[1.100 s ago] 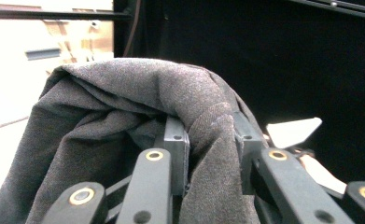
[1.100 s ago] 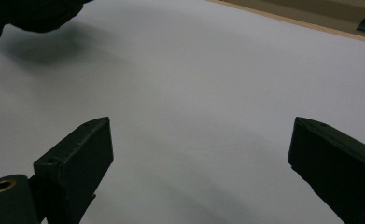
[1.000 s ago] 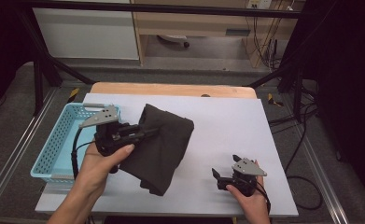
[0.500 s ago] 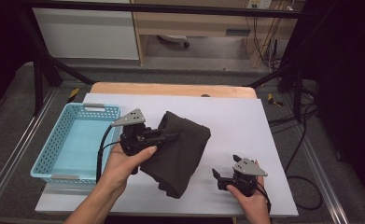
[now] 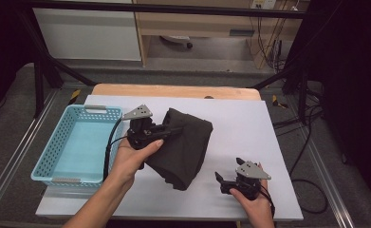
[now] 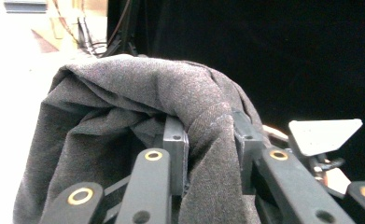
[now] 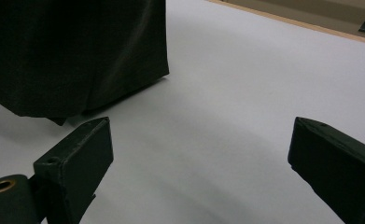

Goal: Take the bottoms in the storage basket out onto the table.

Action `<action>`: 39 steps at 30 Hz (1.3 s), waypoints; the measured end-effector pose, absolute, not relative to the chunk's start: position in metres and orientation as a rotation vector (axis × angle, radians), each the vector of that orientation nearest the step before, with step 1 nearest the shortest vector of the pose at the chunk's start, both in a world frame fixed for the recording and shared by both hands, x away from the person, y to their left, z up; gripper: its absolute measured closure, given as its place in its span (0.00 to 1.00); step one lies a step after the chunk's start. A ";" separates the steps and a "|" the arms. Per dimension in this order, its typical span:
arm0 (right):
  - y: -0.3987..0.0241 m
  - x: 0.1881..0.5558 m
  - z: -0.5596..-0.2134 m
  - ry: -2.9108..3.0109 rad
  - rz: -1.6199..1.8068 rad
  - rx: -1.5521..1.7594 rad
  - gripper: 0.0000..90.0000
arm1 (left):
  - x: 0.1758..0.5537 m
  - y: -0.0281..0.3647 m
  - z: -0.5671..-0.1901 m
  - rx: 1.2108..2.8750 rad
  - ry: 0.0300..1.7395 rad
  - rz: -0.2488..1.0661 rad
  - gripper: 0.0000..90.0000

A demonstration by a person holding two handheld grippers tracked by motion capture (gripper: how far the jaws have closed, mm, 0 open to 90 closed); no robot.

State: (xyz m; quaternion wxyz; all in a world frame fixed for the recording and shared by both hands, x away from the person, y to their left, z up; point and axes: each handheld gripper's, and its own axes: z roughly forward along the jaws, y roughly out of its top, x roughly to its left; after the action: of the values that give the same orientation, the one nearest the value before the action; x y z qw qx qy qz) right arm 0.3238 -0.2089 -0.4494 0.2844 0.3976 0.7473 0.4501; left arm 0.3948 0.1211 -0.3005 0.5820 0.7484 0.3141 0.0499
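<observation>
From above, the left gripper (image 5: 173,129) holds the dark grey bundled cloth (image 5: 183,147) over the white table (image 5: 249,123), beside the empty light-blue perforated plastic basket (image 5: 55,156). Its own view: jaws pinching a fold (image 6: 208,135). Right gripper (image 7: 199,158) gapes wide, idle; unfolding seems barely begun.

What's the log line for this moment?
left gripper: shut on dark cloth | right gripper: open, on table | basket: empty
</observation>
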 end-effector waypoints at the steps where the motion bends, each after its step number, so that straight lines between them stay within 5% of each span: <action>1: -0.209 0.324 -0.449 1.999 1.204 1.062 0.08 | 0.396 0.121 -0.301 1.748 0.741 0.120 0.80; 39: -0.207 0.324 -0.449 2.005 1.210 1.054 0.08 | 0.429 0.101 -0.322 1.799 0.850 0.187 0.79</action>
State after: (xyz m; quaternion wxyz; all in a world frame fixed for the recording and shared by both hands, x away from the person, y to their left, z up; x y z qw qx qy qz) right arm 0.3235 -0.2071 -0.4493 0.2829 0.3938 0.7488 0.4519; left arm 0.4290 0.1007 -0.3215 0.5411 0.7569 0.3579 0.0787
